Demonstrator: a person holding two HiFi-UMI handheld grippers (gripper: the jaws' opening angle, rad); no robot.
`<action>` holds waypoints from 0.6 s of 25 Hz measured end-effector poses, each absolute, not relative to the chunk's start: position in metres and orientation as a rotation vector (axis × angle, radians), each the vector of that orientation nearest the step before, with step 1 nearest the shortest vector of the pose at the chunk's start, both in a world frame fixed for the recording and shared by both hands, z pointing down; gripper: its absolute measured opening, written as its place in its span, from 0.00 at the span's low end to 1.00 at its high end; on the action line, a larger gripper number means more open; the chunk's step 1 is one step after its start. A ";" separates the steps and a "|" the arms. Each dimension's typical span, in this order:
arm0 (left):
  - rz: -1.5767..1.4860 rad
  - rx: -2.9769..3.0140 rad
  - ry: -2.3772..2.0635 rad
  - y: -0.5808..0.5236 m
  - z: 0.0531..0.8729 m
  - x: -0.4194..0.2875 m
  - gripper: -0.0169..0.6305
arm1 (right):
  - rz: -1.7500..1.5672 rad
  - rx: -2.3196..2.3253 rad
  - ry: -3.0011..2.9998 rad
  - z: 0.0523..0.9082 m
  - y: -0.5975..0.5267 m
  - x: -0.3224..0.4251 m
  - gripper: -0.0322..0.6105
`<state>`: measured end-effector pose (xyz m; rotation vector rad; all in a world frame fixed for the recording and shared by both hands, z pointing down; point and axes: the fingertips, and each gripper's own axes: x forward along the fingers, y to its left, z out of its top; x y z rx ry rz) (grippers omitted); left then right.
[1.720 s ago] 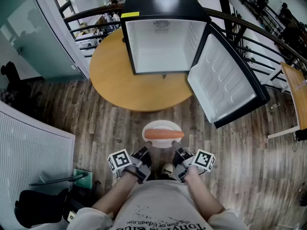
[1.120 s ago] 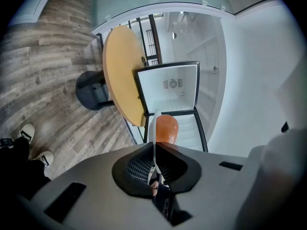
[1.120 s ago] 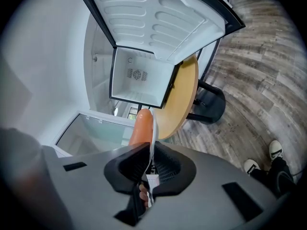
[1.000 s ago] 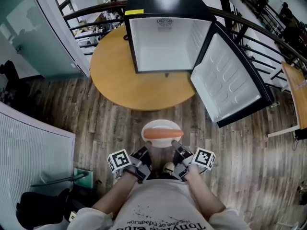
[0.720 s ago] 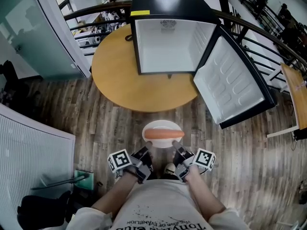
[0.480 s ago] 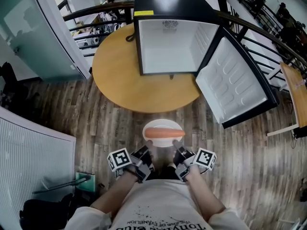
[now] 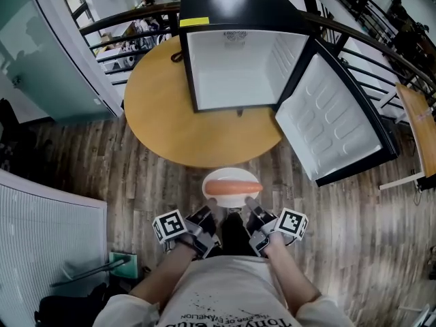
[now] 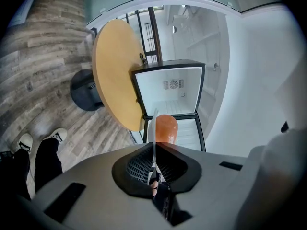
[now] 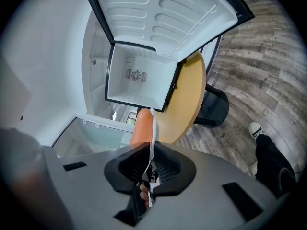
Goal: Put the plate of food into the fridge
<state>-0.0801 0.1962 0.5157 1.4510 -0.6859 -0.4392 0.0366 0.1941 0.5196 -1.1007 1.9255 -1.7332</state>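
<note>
A white plate (image 7: 227, 196) with an orange sausage (image 7: 234, 186) across it hangs over the wooden floor, just short of the round table's near edge. My left gripper (image 7: 210, 213) is shut on the plate's near-left rim and my right gripper (image 7: 249, 208) is shut on its near-right rim. In the left gripper view the plate (image 8: 154, 143) shows edge-on between the jaws, the sausage (image 8: 166, 129) beyond it. The right gripper view shows the same plate (image 9: 152, 133) and sausage (image 9: 142, 128). The small black fridge (image 7: 235, 2) stands open on the table, its white inside (image 7: 231, 67) bare.
The round wooden table (image 7: 157, 114) carries the fridge. The fridge door (image 7: 335, 125) swings out to the right past the table's edge. A black railing (image 7: 126, 22) curves behind. A white panel (image 7: 48, 237) lies at the left, a wooden desk edge (image 7: 421, 128) at the right.
The table and fridge have drawn slightly nearer and lower in the head view. The plate has edged forward toward the table's rim, both grippers still holding it.
</note>
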 end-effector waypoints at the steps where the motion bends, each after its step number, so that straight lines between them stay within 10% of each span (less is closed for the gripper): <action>1: -0.437 1.446 -0.691 0.190 0.518 -0.079 0.07 | -1.739 -1.097 1.920 0.521 0.188 0.038 0.12; 15: -0.457 1.426 -0.736 0.065 0.521 -0.053 0.08 | -1.769 -1.054 1.953 0.522 0.057 0.063 0.12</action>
